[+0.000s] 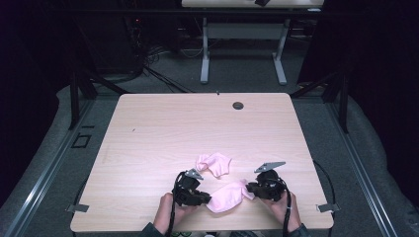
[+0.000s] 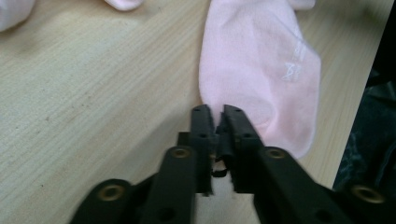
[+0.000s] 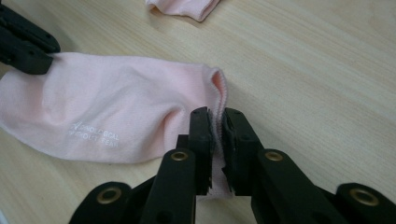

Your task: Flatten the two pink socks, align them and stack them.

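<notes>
The left gripper [image 2: 215, 112] had its jaws clamped on one end of the pink sock [image 2: 261, 74]. The right gripper [image 3: 215, 114] had its jaws clamped on the sock's opposite, open cuff end. The sock lay flat between both grippers, near the front edge of the table [image 1: 148, 128], right of centre. Pale lettering showed on its fabric. A second pink sock [image 1: 213, 164] lay crumpled just behind it, toward the table's middle, clear of both grippers.

Both grippers, left gripper [image 1: 203, 198] and right gripper [image 1: 251, 187], are black, with brass-ringed screw holes, grey triangular top plates, and trailing black cables.
</notes>
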The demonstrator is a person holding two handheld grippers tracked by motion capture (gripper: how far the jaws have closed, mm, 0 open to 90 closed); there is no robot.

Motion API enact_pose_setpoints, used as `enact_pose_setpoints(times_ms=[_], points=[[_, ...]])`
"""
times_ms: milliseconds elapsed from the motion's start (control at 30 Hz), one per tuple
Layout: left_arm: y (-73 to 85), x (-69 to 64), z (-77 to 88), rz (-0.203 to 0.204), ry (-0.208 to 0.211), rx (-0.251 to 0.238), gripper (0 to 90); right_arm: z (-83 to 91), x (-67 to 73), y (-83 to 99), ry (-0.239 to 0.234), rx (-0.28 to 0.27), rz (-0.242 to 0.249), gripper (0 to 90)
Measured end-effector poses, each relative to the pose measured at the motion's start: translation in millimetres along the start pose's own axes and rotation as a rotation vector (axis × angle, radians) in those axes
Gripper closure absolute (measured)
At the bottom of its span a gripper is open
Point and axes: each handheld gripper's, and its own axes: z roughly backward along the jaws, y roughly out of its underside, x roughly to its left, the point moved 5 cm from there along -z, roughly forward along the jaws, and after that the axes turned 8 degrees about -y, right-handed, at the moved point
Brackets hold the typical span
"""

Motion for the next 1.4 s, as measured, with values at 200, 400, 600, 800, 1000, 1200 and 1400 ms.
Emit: enact_pose_setpoints(times_ms=[200, 400, 600, 800, 1000, 1200, 1400], points=[[1.5, 1.7, 1.7, -0.045, 0.008, 0.019, 88.7, 11.1, 9.1, 5.4, -0.016, 0.023, -0.024, 84.2], [-0.9, 20.3, 7.3, -0.056, -0.025, 0.013, 88.5, 8.5, 23.5, 14.6, -0.040, 0.086, 0.003, 83.5], [3.5, 34.2, 12.2, -0.021, -0.041, -0.005, 80.6, 8.7, 14.6, 10.9, 0.007, 0.059, -0.024, 76.3], [3.4, 43.7, 24.2, 0.033, -0.051, -0.057, 50.3, 10.1, 9.9, 5.6, 0.010, 0.049, -0.014, 65.9], [-5.7, 60.6, 41.8, 0.084, -0.079, -0.132, 30.1, 11.9, 7.8, -9.8, -0.001, 0.004, 0.008, 56.7], [-25.7, 86.8, 52.9, 0.128, -0.170, -0.167, 22.4, 5.4, -2.9, -43.0, -0.011, -0.047, 0.017, 42.5], [-47.3, 106.8, 41.3, 0.140, -0.217, -0.154, 30.4, -21.8, -9.1, -76.4, -0.045, -0.036, 0.011, 45.6]])
